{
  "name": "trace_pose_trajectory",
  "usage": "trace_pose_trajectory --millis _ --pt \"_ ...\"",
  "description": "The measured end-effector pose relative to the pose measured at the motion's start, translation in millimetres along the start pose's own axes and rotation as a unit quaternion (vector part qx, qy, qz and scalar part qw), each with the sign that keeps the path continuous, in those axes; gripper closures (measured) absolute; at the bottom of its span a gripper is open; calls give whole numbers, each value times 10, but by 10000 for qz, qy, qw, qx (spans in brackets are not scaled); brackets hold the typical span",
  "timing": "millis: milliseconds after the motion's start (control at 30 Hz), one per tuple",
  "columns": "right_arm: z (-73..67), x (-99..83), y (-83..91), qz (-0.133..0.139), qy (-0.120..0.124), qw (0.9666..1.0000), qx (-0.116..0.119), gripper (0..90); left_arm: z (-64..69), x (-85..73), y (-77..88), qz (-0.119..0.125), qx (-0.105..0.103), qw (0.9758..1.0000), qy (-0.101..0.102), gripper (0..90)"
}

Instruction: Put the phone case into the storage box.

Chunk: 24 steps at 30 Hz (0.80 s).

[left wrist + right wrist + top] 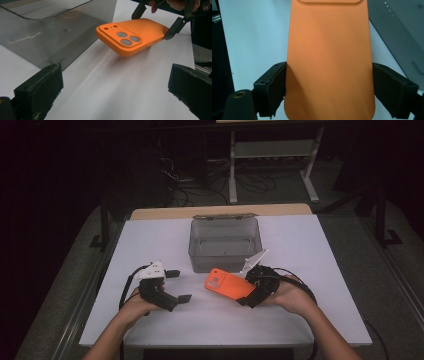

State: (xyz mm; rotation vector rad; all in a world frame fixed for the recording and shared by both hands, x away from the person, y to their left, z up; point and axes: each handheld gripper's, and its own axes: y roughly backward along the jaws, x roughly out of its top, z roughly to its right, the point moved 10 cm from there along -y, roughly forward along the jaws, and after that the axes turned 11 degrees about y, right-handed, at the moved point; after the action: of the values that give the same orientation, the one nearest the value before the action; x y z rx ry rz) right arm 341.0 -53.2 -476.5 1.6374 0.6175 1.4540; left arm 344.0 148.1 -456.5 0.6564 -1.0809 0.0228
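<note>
An orange phone case (228, 284) hangs just above the white table (310, 250), camera cut-outs facing up and to the left. My right gripper (250, 292) is shut on its lower end, one pad on each long edge (329, 62). In the left gripper view the case (132, 37) floats ahead with the right gripper's fingers (175, 26) clamped on its far end. My left gripper (178, 286) rests on the table to the left of the case, open, with bare table between its pads (40, 92).
A grey see-through plastic box (225, 242) stands open-topped at the table's back middle, just behind the case. Its wall (50, 37) fills the left gripper view's upper left. Beyond the table's far edge are a metal frame and cables on the dark floor.
</note>
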Motion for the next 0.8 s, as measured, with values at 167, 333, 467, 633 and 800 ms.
trace_pose_trajectory --millis 167,333,467,633,800 --pt "4 0 4 7 2 10000 -1 160 24 42 -39 17 -37 10000 -42 0" --pt "9 -1 11 16 -30 10000 -3 160 29 80 -90 25 -47 10000 -51 0" --pt "15 -4 12 13 -26 10000 -10 159 36 101 -135 10 -82 10000 -52 0" --pt "19 -4 12 20 -23 10000 -10 159 43 132 -174 41 -61 9999 -95 0" --pt "14 -4 7 5 -18 10000 -10 159 69 177 -216 78 -104 9998 -129 1"
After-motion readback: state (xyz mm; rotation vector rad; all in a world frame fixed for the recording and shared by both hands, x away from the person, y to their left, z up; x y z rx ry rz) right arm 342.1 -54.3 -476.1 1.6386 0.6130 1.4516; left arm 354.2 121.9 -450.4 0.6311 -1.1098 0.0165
